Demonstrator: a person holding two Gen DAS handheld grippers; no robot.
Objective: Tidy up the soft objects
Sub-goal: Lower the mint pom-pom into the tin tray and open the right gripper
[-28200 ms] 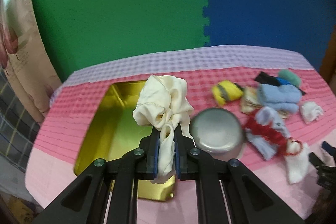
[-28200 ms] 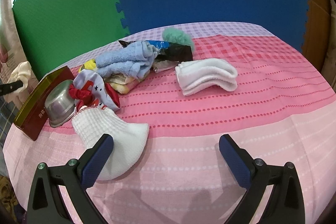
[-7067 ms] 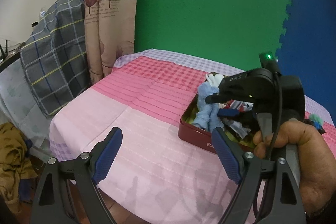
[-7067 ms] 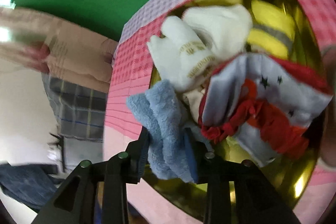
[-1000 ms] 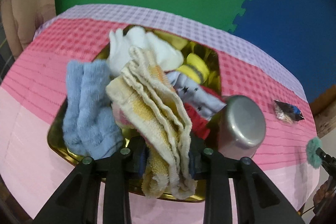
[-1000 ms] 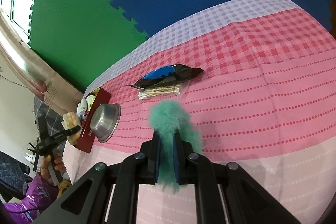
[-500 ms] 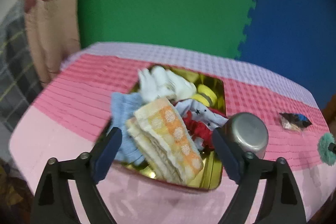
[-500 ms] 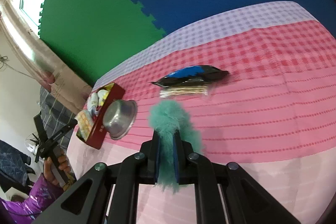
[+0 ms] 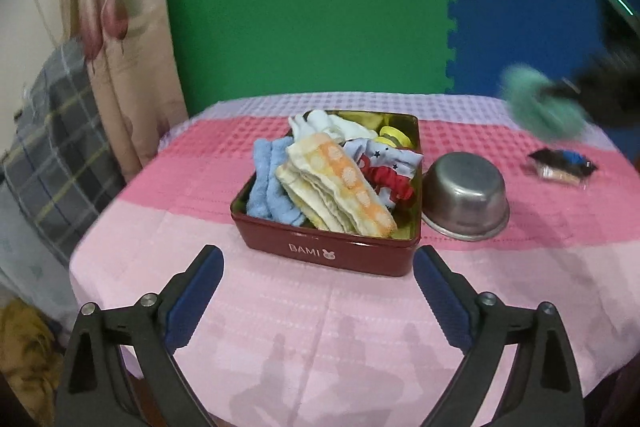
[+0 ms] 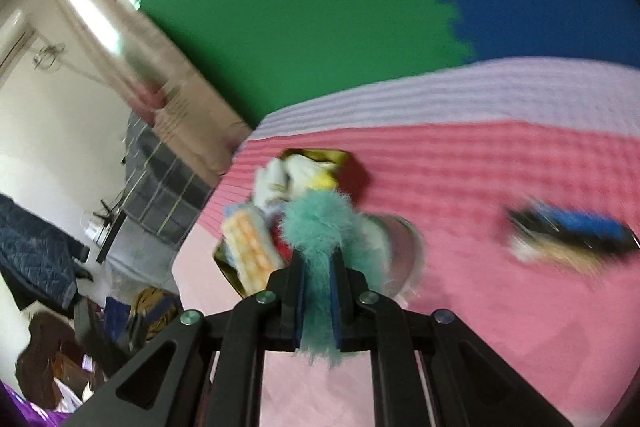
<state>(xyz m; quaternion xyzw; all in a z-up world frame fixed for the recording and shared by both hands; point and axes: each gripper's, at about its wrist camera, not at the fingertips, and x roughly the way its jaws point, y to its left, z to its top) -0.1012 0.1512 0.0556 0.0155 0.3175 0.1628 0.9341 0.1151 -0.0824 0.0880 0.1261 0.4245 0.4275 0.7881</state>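
A dark red tin marked BAMI sits mid-table, filled with soft things: a blue towel, a folded cream and orange cloth, white socks, a red and white starred cloth and a yellow toy. My left gripper is open and empty, in front of the tin. My right gripper is shut on a green fluffy ball, in the air, with the tin below. The ball shows blurred at the right in the left wrist view.
An upturned steel bowl stands right of the tin, touching or nearly so. A black and blue packet with cotton swabs lies at the far right. The pink cloth's front edge drops off close to my left gripper. A curtain and a plaid cloth hang at left.
My left gripper has let go of the cream and orange cloth into the tin and pulled back, open. My right gripper has swung the green ball over toward the tin.
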